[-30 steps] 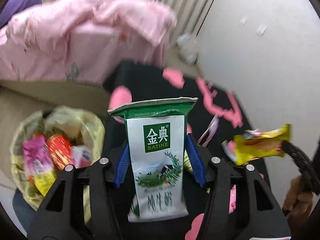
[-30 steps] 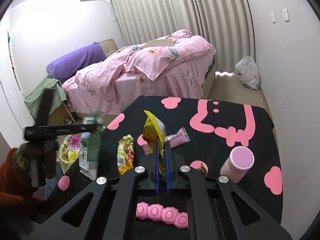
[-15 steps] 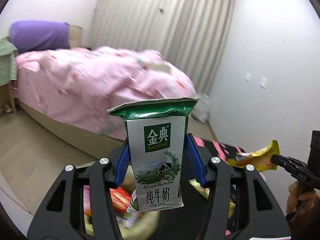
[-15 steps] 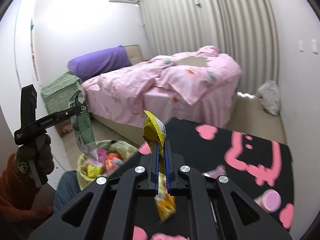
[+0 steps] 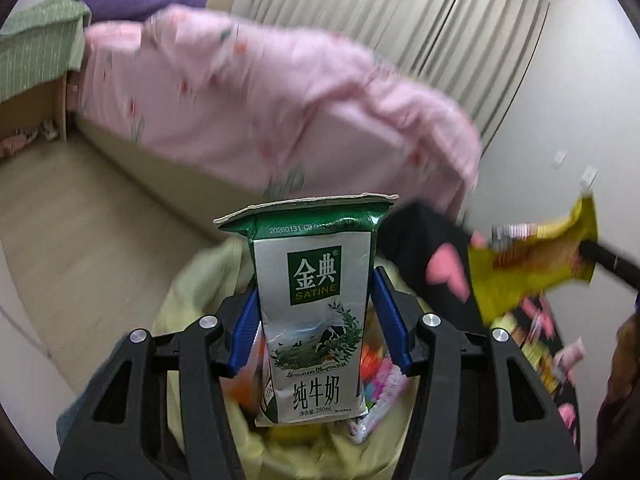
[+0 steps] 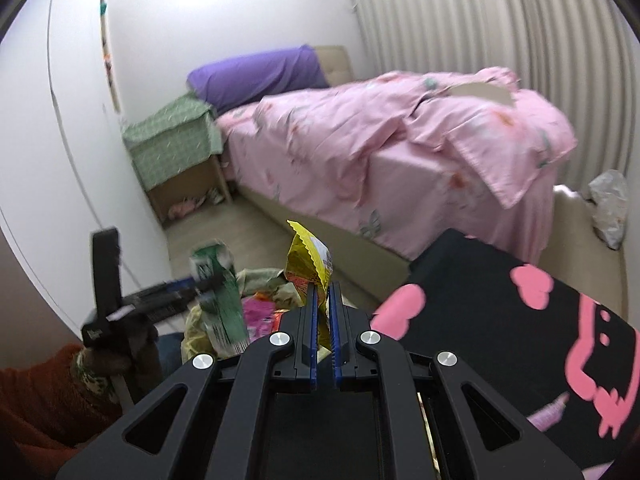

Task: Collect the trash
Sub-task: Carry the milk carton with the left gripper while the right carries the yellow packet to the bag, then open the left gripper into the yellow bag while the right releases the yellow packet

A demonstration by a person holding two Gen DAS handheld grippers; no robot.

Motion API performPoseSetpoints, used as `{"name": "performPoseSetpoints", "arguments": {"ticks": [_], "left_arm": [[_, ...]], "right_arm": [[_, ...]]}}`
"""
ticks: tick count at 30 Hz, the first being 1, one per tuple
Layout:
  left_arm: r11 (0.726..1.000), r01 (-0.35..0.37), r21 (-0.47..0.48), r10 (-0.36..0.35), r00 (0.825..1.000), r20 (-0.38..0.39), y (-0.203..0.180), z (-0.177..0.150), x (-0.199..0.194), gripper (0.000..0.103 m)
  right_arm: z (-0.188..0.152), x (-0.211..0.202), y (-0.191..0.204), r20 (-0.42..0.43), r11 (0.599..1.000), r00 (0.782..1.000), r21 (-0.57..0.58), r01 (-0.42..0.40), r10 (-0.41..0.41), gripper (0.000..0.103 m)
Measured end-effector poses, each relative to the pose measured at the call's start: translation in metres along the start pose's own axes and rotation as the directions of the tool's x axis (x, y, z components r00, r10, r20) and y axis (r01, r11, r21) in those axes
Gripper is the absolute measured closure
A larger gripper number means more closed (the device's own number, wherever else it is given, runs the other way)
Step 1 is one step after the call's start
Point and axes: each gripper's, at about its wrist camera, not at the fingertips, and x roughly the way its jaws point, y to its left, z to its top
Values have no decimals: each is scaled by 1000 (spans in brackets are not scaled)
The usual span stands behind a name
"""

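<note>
Left tool (image 5: 316,320) clamped on upright milk carton (image 5: 314,312), which hides much of the yellowish trash bag (image 5: 192,296) right below; blurred colourful wrappers inside. Right tool (image 6: 323,312) pinched tight on yellow wrapper (image 6: 308,256), bag (image 6: 260,280) just beyond. Black-and-pink bench (image 6: 500,320) right; pink bed (image 6: 380,152) far.

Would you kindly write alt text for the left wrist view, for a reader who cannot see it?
The left gripper grips an upright green-and-white milk carton above a pale yellow trash bag holding colourful wrappers. At right, a yellow wrapper is held over a black-and-pink table; a blurred pink bed lies behind.
</note>
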Motion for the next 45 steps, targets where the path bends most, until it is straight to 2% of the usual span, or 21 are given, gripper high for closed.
{"name": "performPoseSetpoints", "arguments": {"ticks": [5, 7, 12, 14, 25, 27, 32, 38, 39, 41, 42, 43, 45], "left_arm": [[1000, -10, -9, 10, 997, -76, 6, -19, 6, 53], [1000, -7, -19, 6, 996, -89, 11, -19, 8, 54], [1000, 1, 28, 3, 988, -151, 12, -30, 20, 54], [999, 9, 34, -4, 989, -147, 13, -32, 20, 54], [1000, 7, 13, -5, 989, -150, 19, -19, 14, 54], [1000, -1, 10, 3, 989, -151, 21, -15, 14, 54], [1000, -3, -22, -1, 987, -160, 26, -13, 15, 54], [1000, 13, -29, -17, 989, -146, 26, -11, 6, 52], [1000, 7, -29, -11, 990, -140, 27, -10, 4, 52], [999, -10, -36, 5, 992, -123, 28, -7, -2, 51], [999, -12, -40, 7, 993, -116, 28, -5, -4, 50], [999, -16, -45, 11, 994, -105, 28, -3, -8, 49], [999, -27, -47, 23, 996, -83, 26, 2, -15, 48]], "right_arm": [[3, 52, 0, -130, 997, 989, 11, -76, 77, 95], [-1, 80, 3, -199, 994, 973, 26, -110, 113, 95], [-11, 124, 12, -314, 989, 938, 27, -149, 150, 95], [-16, 141, 11, -355, 988, 922, 45, -149, 155, 95], [-37, 164, 30, -464, 983, 871, -2, -184, 162, 95], [-40, 163, 35, -463, 982, 873, -26, -186, 153, 95], [-45, 154, 47, -418, 981, 904, -116, -156, 94, 95], [-46, 143, 49, -373, 978, 926, -163, -132, 63, 94], [-46, 141, 48, -368, 979, 928, -162, -126, 59, 92], [-46, 137, 46, -356, 981, 933, -159, -112, 49, 82], [-47, 134, 45, -350, 981, 935, -153, -115, 55, 71], [-47, 131, 43, -345, 982, 936, -145, -121, 64, 67], [-47, 123, 40, -325, 984, 943, -136, -115, 65, 67]]}}
